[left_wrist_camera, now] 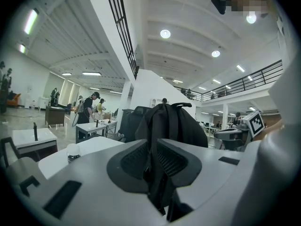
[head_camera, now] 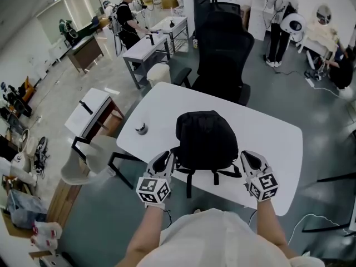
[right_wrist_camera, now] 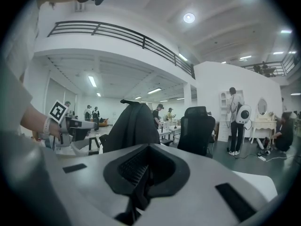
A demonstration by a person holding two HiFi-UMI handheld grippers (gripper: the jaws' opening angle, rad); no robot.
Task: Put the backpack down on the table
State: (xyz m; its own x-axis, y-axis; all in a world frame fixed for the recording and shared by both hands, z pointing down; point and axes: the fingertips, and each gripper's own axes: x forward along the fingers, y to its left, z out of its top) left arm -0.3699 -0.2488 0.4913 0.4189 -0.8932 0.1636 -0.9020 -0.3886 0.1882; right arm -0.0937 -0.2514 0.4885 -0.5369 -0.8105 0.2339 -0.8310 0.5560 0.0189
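Note:
A black backpack stands upright on the white table, near its front edge. My left gripper is at the pack's lower left, shut on a black shoulder strap that runs between its jaws in the left gripper view. At the lower right my right gripper is shut on another black strap. The backpack rises just past the left gripper. In the right gripper view the backpack stands left of centre, beyond the right gripper.
A small lidded jar sits on the table left of the pack. A black office chair stands behind the table. A white chair and a side table are at the left. People work at desks farther back.

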